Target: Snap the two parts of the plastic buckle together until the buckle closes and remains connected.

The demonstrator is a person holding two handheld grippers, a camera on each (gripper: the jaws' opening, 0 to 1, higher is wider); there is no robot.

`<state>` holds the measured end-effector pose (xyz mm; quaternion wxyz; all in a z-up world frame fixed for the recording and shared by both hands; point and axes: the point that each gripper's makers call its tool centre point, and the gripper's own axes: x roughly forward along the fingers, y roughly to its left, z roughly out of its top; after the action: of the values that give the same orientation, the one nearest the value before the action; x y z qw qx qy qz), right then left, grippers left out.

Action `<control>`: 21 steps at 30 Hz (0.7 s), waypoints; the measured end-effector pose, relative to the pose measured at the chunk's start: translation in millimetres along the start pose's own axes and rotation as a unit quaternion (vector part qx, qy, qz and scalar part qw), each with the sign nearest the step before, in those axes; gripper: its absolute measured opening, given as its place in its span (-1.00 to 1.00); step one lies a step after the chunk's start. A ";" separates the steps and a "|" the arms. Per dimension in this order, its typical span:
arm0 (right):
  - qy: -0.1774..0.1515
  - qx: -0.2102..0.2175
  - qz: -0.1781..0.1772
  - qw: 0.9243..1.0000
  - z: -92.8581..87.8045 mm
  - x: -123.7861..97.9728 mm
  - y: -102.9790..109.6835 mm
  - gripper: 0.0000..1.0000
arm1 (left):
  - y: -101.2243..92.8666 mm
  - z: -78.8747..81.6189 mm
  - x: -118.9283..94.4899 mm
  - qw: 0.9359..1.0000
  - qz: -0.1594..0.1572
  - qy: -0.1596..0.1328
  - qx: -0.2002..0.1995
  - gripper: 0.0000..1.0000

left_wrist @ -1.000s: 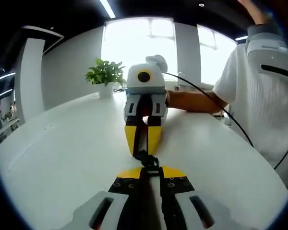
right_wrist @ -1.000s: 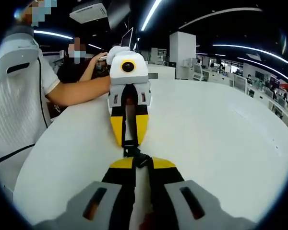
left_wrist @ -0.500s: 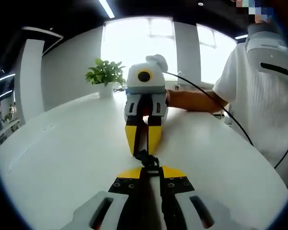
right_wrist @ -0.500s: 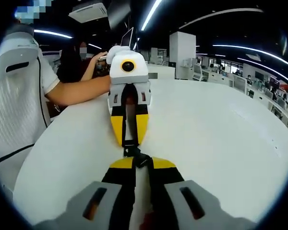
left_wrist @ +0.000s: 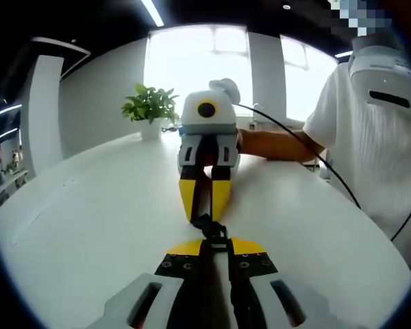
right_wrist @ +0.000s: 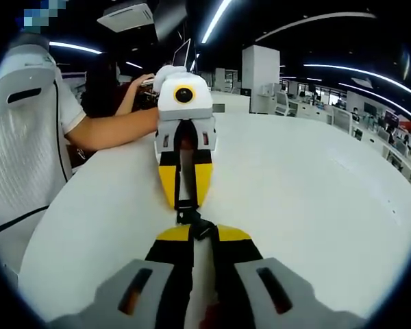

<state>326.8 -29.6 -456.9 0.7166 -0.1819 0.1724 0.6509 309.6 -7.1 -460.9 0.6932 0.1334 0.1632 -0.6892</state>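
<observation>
Black plastic buckle (left_wrist: 210, 231) hangs over the white table (left_wrist: 89, 226), between two facing grippers. Left gripper (left_wrist: 212, 241), at 6 o'clock in its view, clamps one end; right gripper (left_wrist: 202, 214), at 12 o'clock, clamps the other.

yellow-tipped claw (left_wrist: 212, 241), white short sleeve (left_wrist: 335, 110)

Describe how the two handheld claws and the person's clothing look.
Each claw has yellow jaw tips, black jaw sections and a white-grey body. A thin black cable trails from one. The person wears a white short-sleeved shirt.
</observation>
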 end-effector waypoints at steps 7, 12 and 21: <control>0.001 0.002 -0.001 1.000 -0.1 -0.6 0.6 -0.78 | 0.7 -0.2 -0.2 1.000 0.001 0.000 0.000 -0.77; 0.003 0.006 -0.006 1.000 -0.9 -2.3 -0.1 -0.78 | 2.9 -0.3 -1.8 1.000 0.008 0.002 0.001 -0.77; 0.008 0.012 -0.012 1.000 -2.5 -4.9 0.5 -0.77 | 8.6 -1.3 -2.2 1.000 0.020 0.004 0.002 -0.77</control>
<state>325.9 -35.1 -456.7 0.7250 -0.1806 0.1840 0.6387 318.2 -4.4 -461.5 0.7057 0.1406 0.1624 -0.6751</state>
